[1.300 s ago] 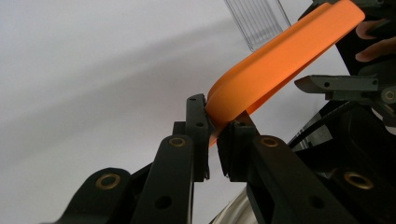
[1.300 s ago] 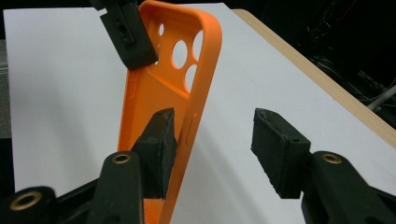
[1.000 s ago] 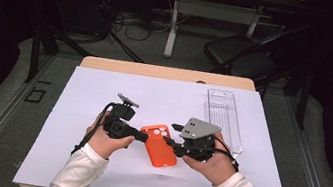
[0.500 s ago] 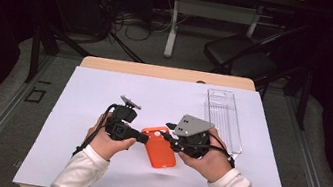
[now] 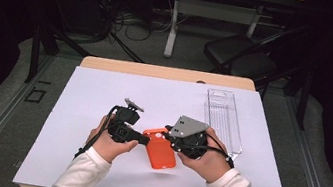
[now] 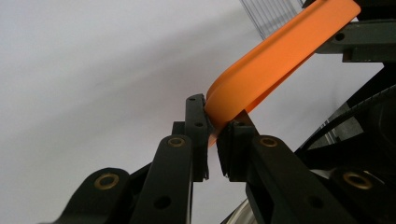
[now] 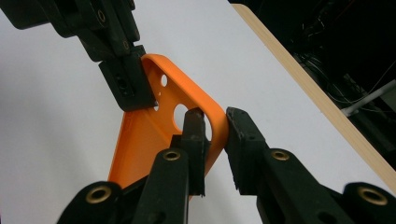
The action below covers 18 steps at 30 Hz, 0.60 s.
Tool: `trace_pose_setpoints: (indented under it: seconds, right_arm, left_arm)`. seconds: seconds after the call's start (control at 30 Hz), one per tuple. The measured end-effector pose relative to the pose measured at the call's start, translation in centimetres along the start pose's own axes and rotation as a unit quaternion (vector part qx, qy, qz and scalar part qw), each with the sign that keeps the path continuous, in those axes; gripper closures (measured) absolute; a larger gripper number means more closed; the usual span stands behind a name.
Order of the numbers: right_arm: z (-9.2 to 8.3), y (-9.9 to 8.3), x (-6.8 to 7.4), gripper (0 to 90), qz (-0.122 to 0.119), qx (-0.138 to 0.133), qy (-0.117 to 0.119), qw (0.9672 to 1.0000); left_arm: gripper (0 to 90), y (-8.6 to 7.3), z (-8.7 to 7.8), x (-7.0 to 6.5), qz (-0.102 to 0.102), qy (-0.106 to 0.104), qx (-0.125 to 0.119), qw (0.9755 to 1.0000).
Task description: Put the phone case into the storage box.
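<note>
Pinching the orange plastic phone case (image 5: 160, 149) with my left claw (image 5: 145, 140) clamped on its edge, my right claw (image 7: 215, 125) just closing over the rim by the camera holes, case lifted above the white paper-covered counter (image 5: 94, 92), clear plastic tray (image 5: 224, 118) well apart

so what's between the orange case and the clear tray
In the high view, the right gripper and the hand holding it sit between the orange case and the clear tray; beyond the hand is bare white paper.
</note>
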State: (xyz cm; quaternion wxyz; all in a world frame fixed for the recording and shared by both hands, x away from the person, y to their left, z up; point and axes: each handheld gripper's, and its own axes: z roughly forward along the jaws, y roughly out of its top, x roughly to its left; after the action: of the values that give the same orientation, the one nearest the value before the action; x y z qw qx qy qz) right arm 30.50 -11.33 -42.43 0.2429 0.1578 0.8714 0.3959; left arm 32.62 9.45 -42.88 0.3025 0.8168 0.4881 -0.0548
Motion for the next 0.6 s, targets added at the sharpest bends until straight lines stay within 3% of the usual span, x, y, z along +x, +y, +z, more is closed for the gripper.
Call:
trace_pose_setpoints:
  seconds: [0.4, 0.6]
  right_arm:
    - [0.0, 0.03, 0.09, 79.1, 0.004, 0.004, -0.003, 1.0]
    - [-0.14, -0.02, 0.1, 80.3, 0.002, 0.002, -0.011, 0.9999]
  left_arm:
    - [83.2, 0.0, 0.2, -0.01, 0.001, 0.0, 0.005, 1.0]
    - [82.4, 0.03, 0.11, -0.05, -0.001, -0.009, 0.001, 1.0]
